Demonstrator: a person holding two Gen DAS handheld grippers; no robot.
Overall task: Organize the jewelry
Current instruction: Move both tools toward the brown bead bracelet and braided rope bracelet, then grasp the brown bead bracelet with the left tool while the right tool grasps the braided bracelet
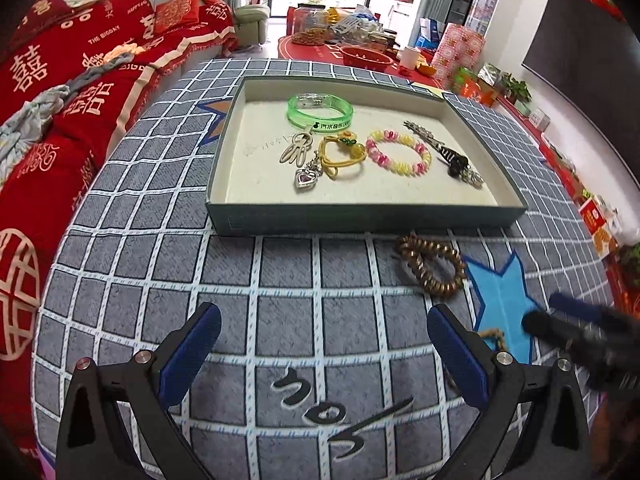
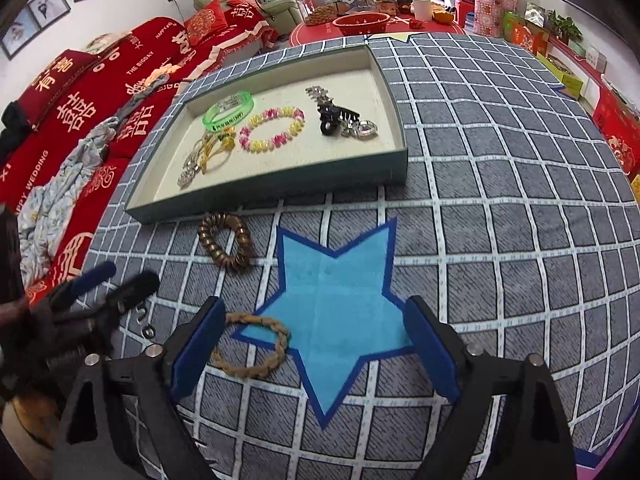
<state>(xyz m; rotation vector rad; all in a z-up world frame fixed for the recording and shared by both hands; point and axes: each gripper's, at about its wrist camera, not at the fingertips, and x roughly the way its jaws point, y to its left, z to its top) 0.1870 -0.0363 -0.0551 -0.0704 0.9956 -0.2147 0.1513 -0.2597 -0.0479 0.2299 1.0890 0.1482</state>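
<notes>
One tray (image 1: 362, 218), six trinkets inside, two hair ties on the cloth.

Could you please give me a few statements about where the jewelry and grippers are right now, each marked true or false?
1. The green bracelet lies inside the tray. True.
2. The brown spiral hair tie lies inside the tray. False: it lies on the cloth just in front of the tray.
3. The left gripper is open and holds nothing. True.
4. The right gripper is shut on the braided bracelet. False: it is open; the bracelet lies on the cloth by its left finger.
</notes>
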